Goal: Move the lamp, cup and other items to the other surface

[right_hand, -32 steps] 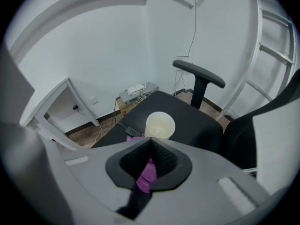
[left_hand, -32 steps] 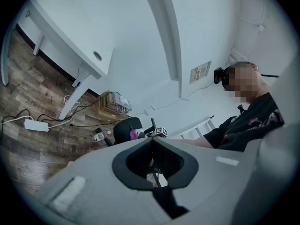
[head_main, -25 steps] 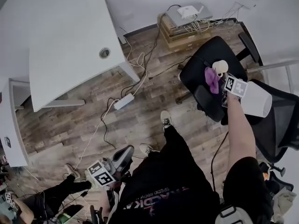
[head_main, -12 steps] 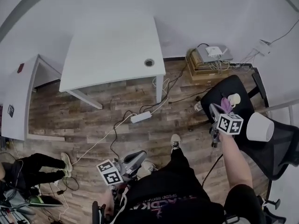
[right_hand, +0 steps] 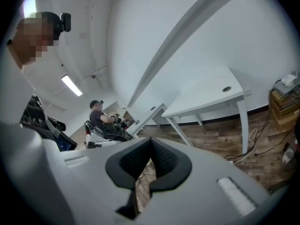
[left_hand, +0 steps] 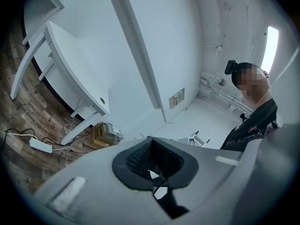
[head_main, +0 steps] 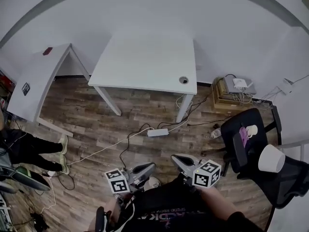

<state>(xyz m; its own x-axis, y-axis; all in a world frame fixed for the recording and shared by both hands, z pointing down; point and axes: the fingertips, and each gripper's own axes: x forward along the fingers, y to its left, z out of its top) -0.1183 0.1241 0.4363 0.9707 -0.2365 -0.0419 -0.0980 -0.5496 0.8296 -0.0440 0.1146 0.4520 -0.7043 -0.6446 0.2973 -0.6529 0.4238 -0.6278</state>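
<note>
White counter (head_main: 149, 57) at top middle is bare, because the right tongs (head_main: 177, 159) swung back from the black chair (head_main: 231, 134) at right closed and empty, like the left tongs (head_main: 148, 167), so cup (head_main: 251, 130) and lamp (head_main: 271, 158) still wait there.

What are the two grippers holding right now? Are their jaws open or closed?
Left gripper: jaws closed, holding nothing.
Right gripper: jaws closed, holding nothing.
</note>
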